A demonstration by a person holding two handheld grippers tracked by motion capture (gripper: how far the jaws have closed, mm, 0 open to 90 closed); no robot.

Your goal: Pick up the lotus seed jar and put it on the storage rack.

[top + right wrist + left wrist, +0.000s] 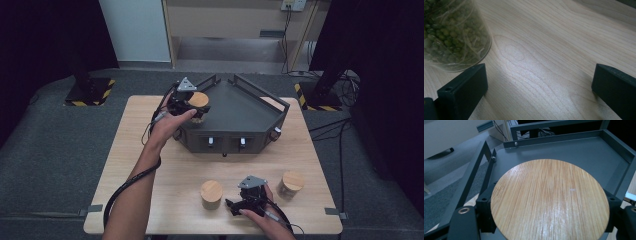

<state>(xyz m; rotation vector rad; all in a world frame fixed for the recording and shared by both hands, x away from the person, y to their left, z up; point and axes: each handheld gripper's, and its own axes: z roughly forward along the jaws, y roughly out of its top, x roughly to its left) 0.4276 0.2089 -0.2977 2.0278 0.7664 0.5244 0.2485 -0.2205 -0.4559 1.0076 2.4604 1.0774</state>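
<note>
A light wooden table carries a dark grey tray. The left gripper is clamped on a jar with a bamboo lid at the tray's left edge (no readable label or writing anywhere). The right gripper rests on the table, jaws wide apart and empty, beside a glass jar of green beans.

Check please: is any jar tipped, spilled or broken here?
Nothing stands out. The jar in the left claw is upright over the grey tray; two jars stand upright on the table, with no spill.
</note>
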